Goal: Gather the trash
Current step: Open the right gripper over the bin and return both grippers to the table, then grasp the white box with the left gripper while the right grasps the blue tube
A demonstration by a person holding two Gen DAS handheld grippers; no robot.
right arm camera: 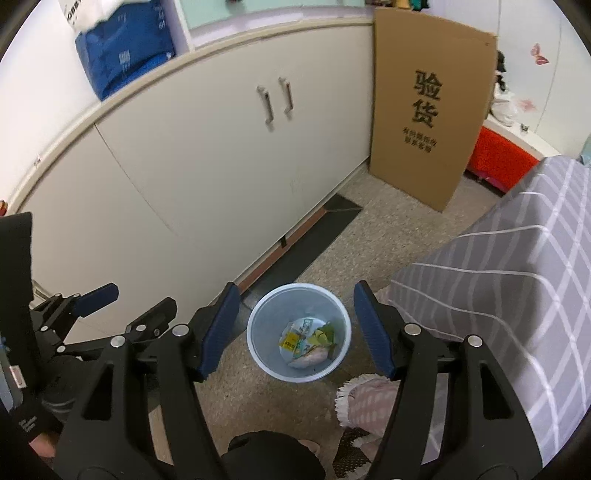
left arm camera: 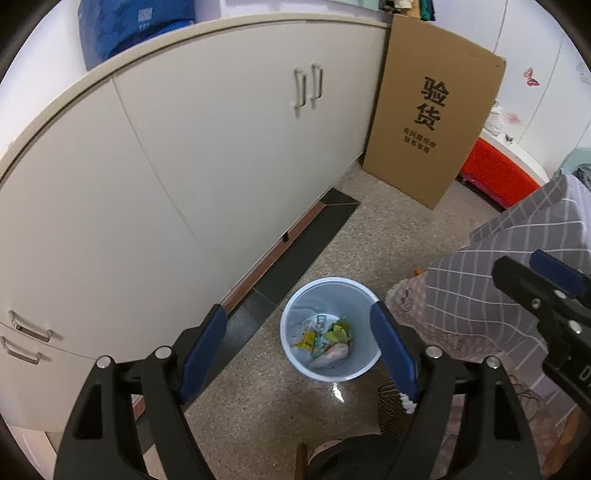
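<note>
My right claw [right arm camera: 291, 328] hung spread and empty straight above the white trash bin [right arm camera: 258, 354] on the speckled floor, the bin's mouth framed between its blue pads, while my left claw [left arm camera: 299, 350], also spread and holding nothing, looked down on the same bin from just beside it. Wrappers [right arm camera: 306, 343] lay in the bin's bottom, their print too small to read; the cardboard box [right arm camera: 424, 122] against the cabinet [right arm camera: 184, 166] bore the characters "验货".

The scraps in the bin [right arm camera: 258, 332] are too small to name: a yellow packet [right arm camera: 290, 340], something green, something pale. The blue package [left arm camera: 136, 26] on the counter is cut off by the top edge, and the small print on the cardboard box [right arm camera: 424, 122] is unreadable.
</note>
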